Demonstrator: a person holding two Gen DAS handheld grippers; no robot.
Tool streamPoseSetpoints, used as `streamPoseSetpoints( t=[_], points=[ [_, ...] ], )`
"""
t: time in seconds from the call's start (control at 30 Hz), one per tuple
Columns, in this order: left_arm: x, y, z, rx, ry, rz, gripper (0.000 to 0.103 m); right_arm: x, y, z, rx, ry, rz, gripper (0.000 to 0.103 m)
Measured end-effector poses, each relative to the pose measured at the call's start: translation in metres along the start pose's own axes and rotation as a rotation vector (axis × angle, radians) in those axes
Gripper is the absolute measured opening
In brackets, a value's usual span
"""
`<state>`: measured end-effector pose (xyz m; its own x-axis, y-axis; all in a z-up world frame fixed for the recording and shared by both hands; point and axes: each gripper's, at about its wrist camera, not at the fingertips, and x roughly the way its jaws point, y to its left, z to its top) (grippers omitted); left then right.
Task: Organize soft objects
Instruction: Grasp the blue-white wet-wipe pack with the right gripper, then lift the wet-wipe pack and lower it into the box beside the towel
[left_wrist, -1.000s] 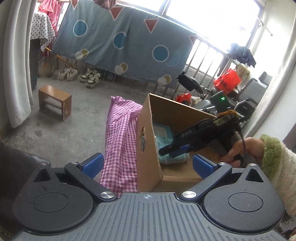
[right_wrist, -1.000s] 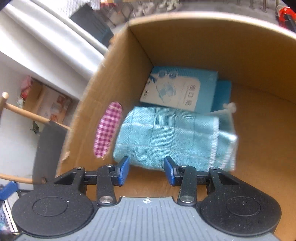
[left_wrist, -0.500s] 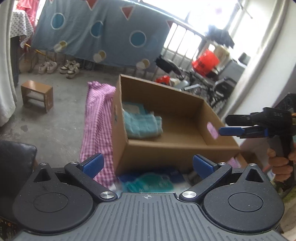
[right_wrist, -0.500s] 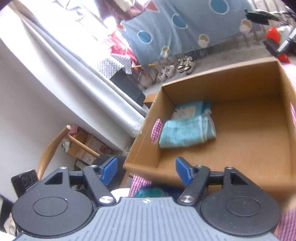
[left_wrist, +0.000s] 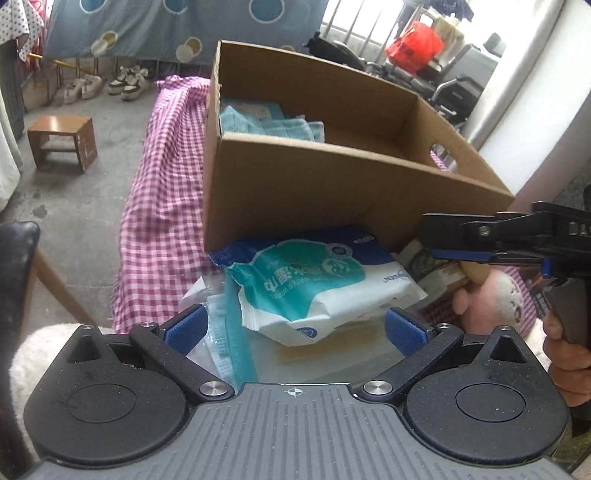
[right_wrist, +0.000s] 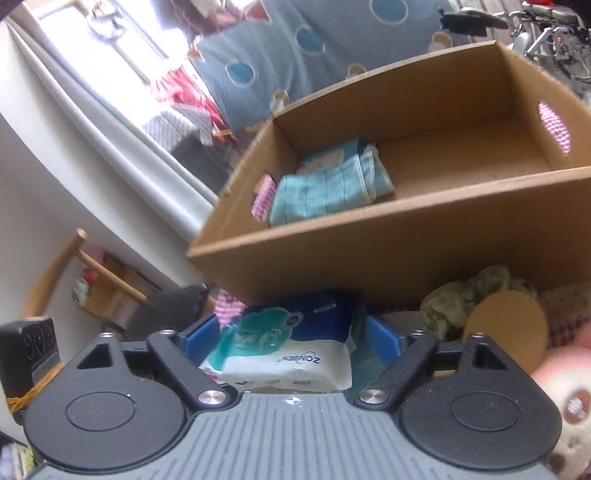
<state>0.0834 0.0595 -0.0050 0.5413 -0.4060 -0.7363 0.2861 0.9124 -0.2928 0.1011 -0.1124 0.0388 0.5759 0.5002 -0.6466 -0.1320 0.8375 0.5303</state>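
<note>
- Now, we have the right gripper (right_wrist: 291, 338) clear of the cardboard box (right_wrist: 388, 236), jaws just spread wide, nothing pinched.
- The folded teal towel (right_wrist: 325, 192) lies released at the box's left end, against a blue packet.
- Our left gripper (left_wrist: 295, 326) hangs splayed and empty over the wet-wipes pack (left_wrist: 317, 284), just near of the box.
- A pink plush toy (left_wrist: 491, 295) waits on the right.
</note>
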Motion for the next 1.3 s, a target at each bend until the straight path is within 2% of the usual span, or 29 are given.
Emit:
streamPoseSetpoints(
  t=[0.13,0.23,0.37,0.5,0.57,0.83,1.0,1.3],
  points=[
    [0.013,0.002,0.002,0.004,0.022,-0.015,0.102,0.017,-0.001,-0.001,-0.007,0.046,-0.036,0.074],
    [0.018,-0.002,0.004,0.016,0.020,-0.044,0.102,0.027,-0.004,-0.003,0.001,0.076,-0.030,0.069],
    [0.021,-0.009,0.004,0.044,0.015,-0.061,0.101,0.038,-0.008,-0.006,0.010,0.095,-0.024,0.066],
    [0.025,-0.016,0.004,0.052,0.023,-0.063,0.101,0.039,-0.005,-0.007,-0.012,0.084,-0.033,0.066],
    [0.026,-0.019,0.005,0.056,0.024,-0.057,0.101,0.037,-0.004,-0.009,-0.015,0.082,-0.039,0.062],
    [0.021,-0.032,0.007,0.083,0.030,-0.048,0.101,0.026,-0.006,-0.013,0.008,0.048,-0.012,0.061],
    [0.015,-0.046,0.009,0.109,0.007,-0.008,0.101,0.019,-0.008,-0.014,0.012,0.039,0.022,0.062],
    [-0.002,-0.064,0.013,0.118,-0.035,0.036,0.101,-0.008,-0.001,-0.018,-0.015,-0.033,0.075,0.062]
  ],
)
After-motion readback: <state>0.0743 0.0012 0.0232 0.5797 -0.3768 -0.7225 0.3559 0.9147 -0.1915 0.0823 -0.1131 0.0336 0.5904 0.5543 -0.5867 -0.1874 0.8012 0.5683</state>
